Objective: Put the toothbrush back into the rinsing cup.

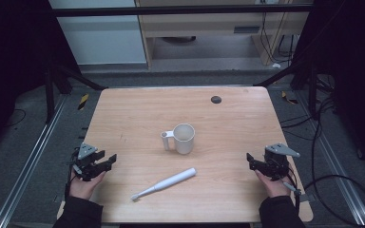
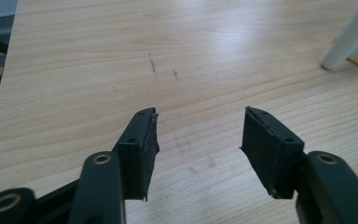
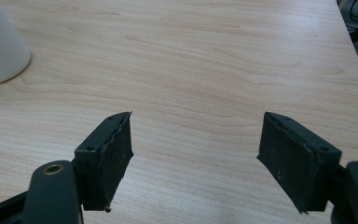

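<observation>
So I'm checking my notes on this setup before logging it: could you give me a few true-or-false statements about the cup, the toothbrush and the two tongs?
1. The white cup stands upright on the table. True.
2. The toothbrush is standing inside the cup. False: it lies flat on the table, nearer the person than the cup and apart from it.
3. The left tongs are open with nothing between them. True.
4. The right tongs are shut on the cup's handle. False: they are open over bare wood, off to the cup's side.
5. The cup's handle points toward the left tongs' side of the table. True.
</observation>
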The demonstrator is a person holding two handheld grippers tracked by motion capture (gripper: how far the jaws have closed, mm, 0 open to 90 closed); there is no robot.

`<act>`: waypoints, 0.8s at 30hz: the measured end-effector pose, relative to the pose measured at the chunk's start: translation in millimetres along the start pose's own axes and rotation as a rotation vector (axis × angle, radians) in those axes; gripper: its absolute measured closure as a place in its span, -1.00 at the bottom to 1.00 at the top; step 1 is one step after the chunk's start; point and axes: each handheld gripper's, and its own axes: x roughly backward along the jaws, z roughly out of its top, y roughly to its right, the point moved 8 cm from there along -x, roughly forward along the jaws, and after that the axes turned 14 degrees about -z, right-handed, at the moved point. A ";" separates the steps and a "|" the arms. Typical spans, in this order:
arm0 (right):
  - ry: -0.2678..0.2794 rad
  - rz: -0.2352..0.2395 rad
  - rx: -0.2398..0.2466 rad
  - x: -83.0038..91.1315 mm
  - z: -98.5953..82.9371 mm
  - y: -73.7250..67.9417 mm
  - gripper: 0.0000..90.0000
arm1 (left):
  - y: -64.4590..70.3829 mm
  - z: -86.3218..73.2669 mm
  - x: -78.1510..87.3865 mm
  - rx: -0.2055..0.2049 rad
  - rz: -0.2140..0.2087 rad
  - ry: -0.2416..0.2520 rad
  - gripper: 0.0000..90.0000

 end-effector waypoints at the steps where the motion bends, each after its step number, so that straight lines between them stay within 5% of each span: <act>1: 0.003 0.004 0.001 1.4 0.5 -0.6 -0.43 | 1.6 0.4 0.3 -0.001 -0.004 0.002 0.08; 12: 0.043 0.060 0.018 14.6 6.8 -15.4 -0.29 | 27.8 1.7 2.5 -0.011 -0.099 -0.016 0.63; 24: 0.047 0.128 0.056 22.3 7.7 -36.1 -0.01 | 61.5 -1.4 2.5 -0.054 -0.200 -0.061 0.94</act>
